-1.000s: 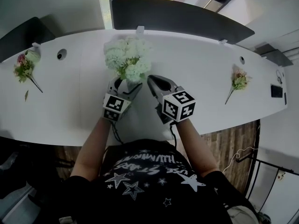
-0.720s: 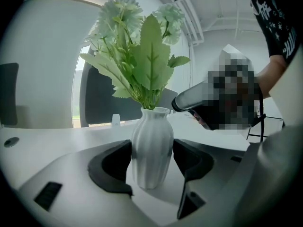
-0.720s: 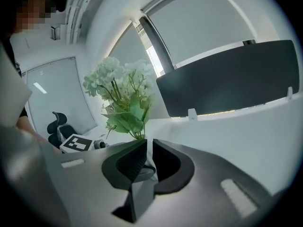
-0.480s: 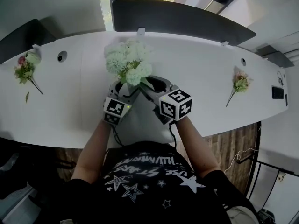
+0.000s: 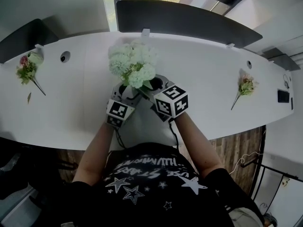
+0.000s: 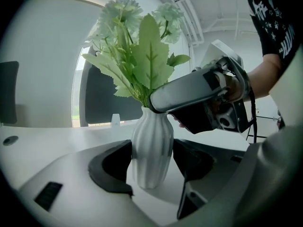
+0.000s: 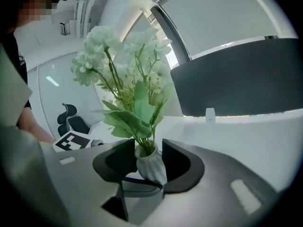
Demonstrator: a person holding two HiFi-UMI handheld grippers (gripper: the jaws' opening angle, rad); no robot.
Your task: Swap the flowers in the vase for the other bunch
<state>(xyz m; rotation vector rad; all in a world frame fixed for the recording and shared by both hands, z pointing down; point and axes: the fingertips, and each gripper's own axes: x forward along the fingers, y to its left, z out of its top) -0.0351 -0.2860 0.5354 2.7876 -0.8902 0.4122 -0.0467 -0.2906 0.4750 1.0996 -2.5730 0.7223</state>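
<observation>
Steadying the white ribbed vase [image 6: 151, 150] at frame centre with the left gripper [image 5: 125, 91] pinched on its body, the person prepares removal: the right gripper [image 5: 151, 85], jaws just opened, straddles the green-white bunch [image 5: 132, 63] at its stems and should next clamp and lift.

Open table [image 5: 208, 74] flanking crowded vase [image 6: 151, 150]
</observation>
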